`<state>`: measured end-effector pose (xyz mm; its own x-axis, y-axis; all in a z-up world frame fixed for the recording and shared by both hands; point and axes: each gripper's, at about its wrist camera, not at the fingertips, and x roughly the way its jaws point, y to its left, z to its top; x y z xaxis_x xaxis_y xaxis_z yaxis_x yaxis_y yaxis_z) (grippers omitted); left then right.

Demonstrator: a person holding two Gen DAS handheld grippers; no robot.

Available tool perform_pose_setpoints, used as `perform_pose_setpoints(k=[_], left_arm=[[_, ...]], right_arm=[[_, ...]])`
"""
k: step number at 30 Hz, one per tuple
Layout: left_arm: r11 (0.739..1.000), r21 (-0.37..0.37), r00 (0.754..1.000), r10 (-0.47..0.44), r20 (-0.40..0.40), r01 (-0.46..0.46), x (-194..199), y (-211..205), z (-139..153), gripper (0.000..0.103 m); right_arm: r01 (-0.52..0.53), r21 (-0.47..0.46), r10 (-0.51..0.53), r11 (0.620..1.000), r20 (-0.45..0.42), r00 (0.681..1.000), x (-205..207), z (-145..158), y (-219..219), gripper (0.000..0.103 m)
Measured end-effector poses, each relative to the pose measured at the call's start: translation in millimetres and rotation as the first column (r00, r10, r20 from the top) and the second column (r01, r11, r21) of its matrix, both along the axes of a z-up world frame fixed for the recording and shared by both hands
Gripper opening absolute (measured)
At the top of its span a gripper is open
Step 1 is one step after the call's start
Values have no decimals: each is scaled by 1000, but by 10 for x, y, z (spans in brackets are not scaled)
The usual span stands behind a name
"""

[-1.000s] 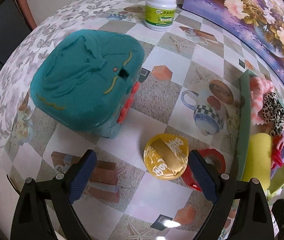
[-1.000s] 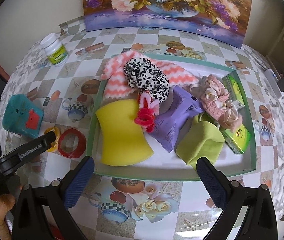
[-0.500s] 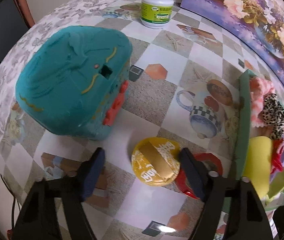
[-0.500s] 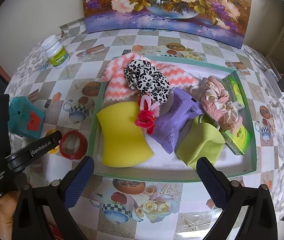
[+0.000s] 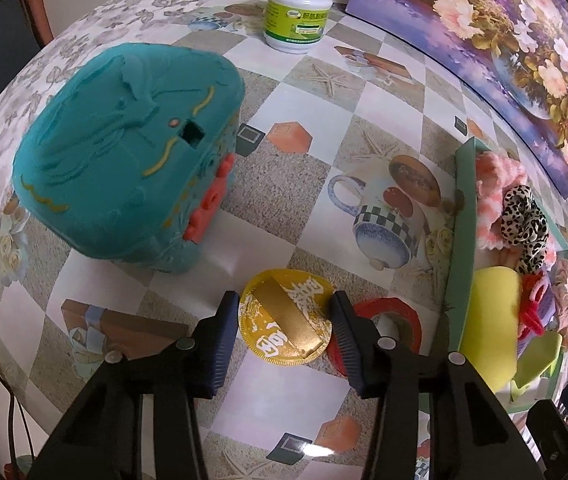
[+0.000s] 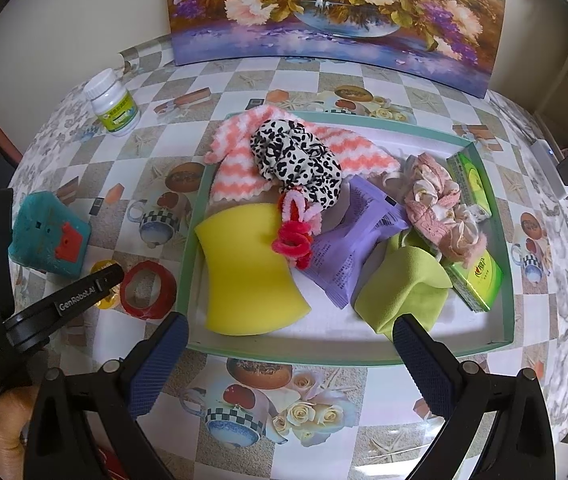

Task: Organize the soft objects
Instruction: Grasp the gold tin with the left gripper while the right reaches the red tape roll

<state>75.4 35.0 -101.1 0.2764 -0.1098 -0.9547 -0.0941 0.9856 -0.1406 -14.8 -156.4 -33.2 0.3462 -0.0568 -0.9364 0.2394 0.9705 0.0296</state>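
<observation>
Beside the green tray (image 6: 500, 240) of soft items, the left gripper (image 5: 284, 334) has narrowed and its jaws are closing around the gold foil disc (image 5: 284, 318) on the tablecloth, suggesting pickup is imminent, while the right gripper (image 6: 290, 354) hovers, jaws apart and empty.
</observation>
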Motion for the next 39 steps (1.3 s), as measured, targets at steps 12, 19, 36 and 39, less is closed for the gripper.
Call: perform_pose_setpoints(k=[12, 19, 36, 39], left_arm=[[998, -56, 999, 36, -18, -37, -141, 191, 76, 48], [993, -69, 995, 96, 0, -96, -222, 371, 154, 48], [941, -174, 954, 299, 30, -290, -497, 963, 281, 48], [931, -190, 946, 322, 19, -313, -501, 1024, 265, 48]], right_arm=[[-30, 34, 28, 999, 50, 998, 32, 80, 67, 103], [-182, 92, 173, 979, 94, 980, 122, 78, 393, 103], [-413, 131, 400, 901, 112, 909, 344, -81, 958, 99], [-438, 138, 429, 888, 95, 898, 396, -146, 1034, 96]])
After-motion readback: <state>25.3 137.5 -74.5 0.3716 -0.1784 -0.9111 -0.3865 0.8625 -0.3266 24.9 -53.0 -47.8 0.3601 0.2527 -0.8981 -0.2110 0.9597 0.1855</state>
